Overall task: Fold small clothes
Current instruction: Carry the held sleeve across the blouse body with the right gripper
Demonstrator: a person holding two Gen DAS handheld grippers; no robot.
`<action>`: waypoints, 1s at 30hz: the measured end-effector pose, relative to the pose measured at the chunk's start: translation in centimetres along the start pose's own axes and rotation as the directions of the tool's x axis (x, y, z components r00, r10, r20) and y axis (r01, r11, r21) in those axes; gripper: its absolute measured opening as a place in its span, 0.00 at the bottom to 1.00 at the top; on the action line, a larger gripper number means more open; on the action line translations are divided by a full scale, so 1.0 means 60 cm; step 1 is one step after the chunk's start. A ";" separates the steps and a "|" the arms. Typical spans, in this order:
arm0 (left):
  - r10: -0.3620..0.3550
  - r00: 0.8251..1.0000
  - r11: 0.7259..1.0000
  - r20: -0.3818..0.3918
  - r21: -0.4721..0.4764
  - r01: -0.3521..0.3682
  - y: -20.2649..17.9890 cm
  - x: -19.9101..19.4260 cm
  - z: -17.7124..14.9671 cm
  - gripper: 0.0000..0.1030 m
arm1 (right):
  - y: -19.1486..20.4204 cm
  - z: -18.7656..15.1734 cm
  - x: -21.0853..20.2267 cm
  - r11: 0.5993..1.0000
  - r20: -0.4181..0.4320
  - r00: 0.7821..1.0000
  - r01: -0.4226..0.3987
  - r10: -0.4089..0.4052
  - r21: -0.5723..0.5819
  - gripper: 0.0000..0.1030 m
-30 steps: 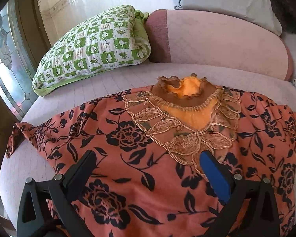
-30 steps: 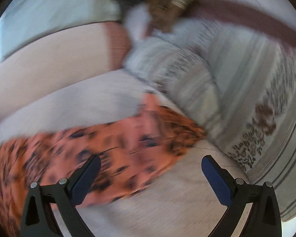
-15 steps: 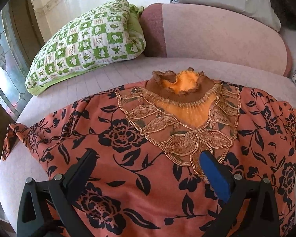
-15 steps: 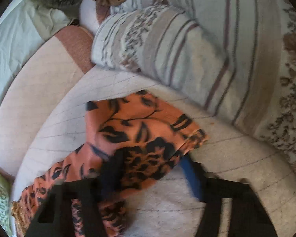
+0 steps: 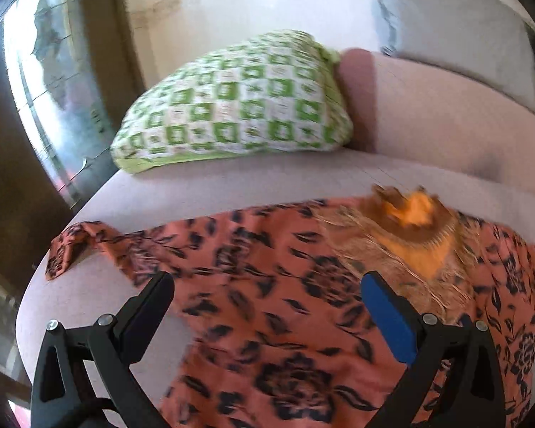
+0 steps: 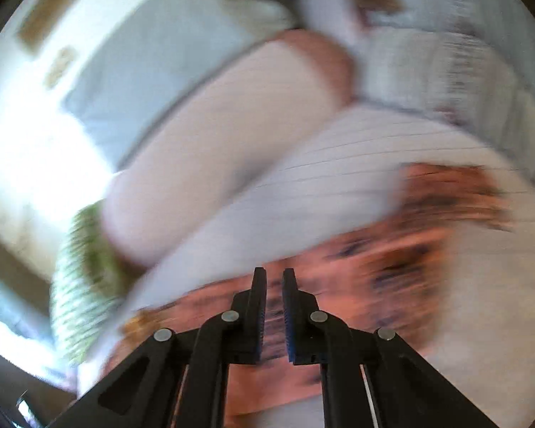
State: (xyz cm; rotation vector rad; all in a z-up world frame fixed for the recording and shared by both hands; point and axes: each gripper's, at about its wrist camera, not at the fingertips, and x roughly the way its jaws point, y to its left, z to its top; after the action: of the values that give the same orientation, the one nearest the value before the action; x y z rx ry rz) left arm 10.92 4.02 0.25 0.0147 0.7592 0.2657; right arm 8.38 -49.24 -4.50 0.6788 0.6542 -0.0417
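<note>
The blouse (image 5: 285, 321), orange with black flowers, lies spread flat on the bed (image 5: 232, 182) with its front up. Its collar (image 5: 410, 210) points toward the bolster (image 5: 428, 114), and one sleeve (image 5: 71, 246) reaches the bed's edge on the window (image 5: 42, 71) side, its end a little crumpled. A green pillow (image 5: 232, 107) leans beyond the blouse, apart from it.

The left gripper (image 5: 266, 280) is wide open above the blouse. The cloth fills most of the space between its two fingers. The black finger (image 5: 153, 303) stands over the place where the blouse's side meets bare bed. The blue pad (image 5: 385, 314) stands over the lower edge of the lace yoke (image 5: 403, 271). I see no fold or lift in the cloth near either finger, so nothing is gripped there.

The right wrist picture is strongly blurred. The right gripper (image 6: 274, 274) has just been closing, and now its jaws stand almost together, with only a thin slit left. Orange cloth (image 6: 392, 267) shows through this slit and around both fingers, so the gripper is over the blouse, near its upper edge. Whether the pads pinch the cloth or only hang above it, I cannot tell. The other sleeve (image 6: 453, 192) lies on the bed, up and to the right of the fingertips, apart from them. A striped blanket (image 6: 446, 71) is piled behind this sleeve.
</note>
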 end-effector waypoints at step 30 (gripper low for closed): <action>-0.091 0.992 0.994 -0.087 0.052 0.095 -0.055 0.035 -0.018 1.00 | -0.351 0.028 0.026 0.812 0.075 0.950 0.217 -0.304 0.542 0.66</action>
State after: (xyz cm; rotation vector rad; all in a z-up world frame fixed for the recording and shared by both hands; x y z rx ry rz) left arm 12.41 1.26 -2.32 0.0209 0.8486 0.1570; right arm 5.46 -66.50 -16.37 1.1019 0.5794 -0.5484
